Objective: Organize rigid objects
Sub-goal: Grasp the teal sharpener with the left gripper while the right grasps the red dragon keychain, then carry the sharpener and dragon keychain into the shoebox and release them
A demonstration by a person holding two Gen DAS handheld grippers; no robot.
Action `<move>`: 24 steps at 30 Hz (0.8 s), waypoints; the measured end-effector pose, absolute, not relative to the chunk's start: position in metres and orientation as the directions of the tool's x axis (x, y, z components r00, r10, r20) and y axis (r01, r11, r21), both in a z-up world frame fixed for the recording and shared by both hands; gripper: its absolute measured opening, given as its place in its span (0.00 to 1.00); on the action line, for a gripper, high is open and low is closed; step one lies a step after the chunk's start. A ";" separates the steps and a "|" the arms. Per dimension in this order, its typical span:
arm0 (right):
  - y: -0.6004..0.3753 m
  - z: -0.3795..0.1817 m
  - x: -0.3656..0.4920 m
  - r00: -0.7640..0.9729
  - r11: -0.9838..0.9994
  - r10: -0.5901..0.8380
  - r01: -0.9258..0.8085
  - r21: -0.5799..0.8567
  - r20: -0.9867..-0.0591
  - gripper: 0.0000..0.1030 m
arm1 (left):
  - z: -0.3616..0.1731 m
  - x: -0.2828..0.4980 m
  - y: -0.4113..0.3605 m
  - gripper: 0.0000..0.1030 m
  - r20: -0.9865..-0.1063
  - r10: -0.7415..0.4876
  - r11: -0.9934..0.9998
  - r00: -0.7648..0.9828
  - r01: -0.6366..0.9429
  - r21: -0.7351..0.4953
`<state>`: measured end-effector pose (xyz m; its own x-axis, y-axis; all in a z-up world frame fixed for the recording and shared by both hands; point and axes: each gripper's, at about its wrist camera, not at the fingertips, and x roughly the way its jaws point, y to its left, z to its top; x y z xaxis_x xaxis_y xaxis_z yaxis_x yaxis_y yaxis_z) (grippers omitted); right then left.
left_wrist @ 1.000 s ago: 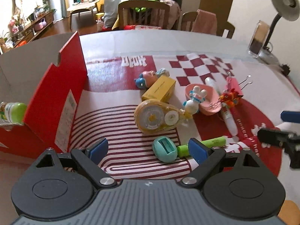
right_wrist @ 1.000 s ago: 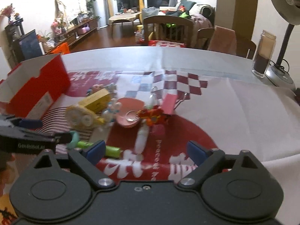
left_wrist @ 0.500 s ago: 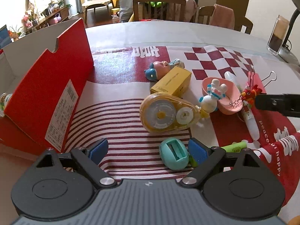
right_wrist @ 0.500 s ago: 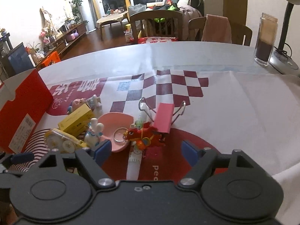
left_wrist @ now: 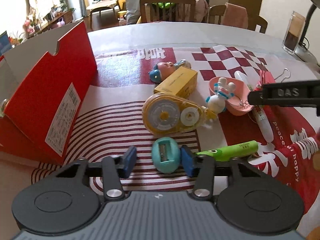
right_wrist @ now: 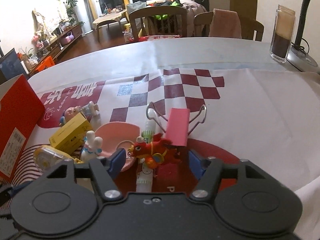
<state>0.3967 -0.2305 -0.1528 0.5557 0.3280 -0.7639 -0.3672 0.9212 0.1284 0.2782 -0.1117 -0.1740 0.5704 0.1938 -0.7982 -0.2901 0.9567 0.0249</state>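
My left gripper (left_wrist: 158, 161) is open, its jaws on either side of a teal egg-shaped sharpener (left_wrist: 165, 155) that touches the right pad. A green marker (left_wrist: 230, 152) lies right of it. Beyond lie a yellow correction tape (left_wrist: 172, 116), a yellow box (left_wrist: 177, 82), a doll figure (left_wrist: 168, 70), a white bunny figure (left_wrist: 219, 98) and a pink dish (left_wrist: 238, 96). My right gripper (right_wrist: 156, 160) is open around a red dragon keychain (right_wrist: 156, 152), over a white pen (right_wrist: 147, 160) and near a pink binder clip (right_wrist: 178, 127).
An open red cardboard box (left_wrist: 50, 92) stands at the left, also in the right wrist view (right_wrist: 16, 124). A glass jar (right_wrist: 283, 34) and a lamp base (right_wrist: 302, 58) stand at the far right. Chairs stand behind the table.
My left gripper moved forward so the sharpener sits between its narrowed jaws. My right gripper advanced and lowered over the red keychain, jaws closing in somewhat.
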 end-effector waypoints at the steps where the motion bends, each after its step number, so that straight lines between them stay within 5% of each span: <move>1: -0.230 -0.154 0.398 0.553 0.923 0.326 -0.360 0.133 -0.766 0.58 | -0.174 0.278 -0.113 0.40 -0.797 0.194 0.958 0.572 -0.284 0.029; 8: -0.233 -0.152 0.396 0.548 0.926 0.340 -0.338 0.170 -0.765 0.55 | -0.174 0.276 -0.112 0.29 -0.793 0.177 0.964 0.583 -0.265 0.020; 24: -0.263 -0.102 0.350 0.551 0.901 0.422 -0.346 0.263 -0.720 0.55 | -0.153 0.258 -0.100 0.29 -0.790 0.106 0.970 0.604 -0.239 -0.052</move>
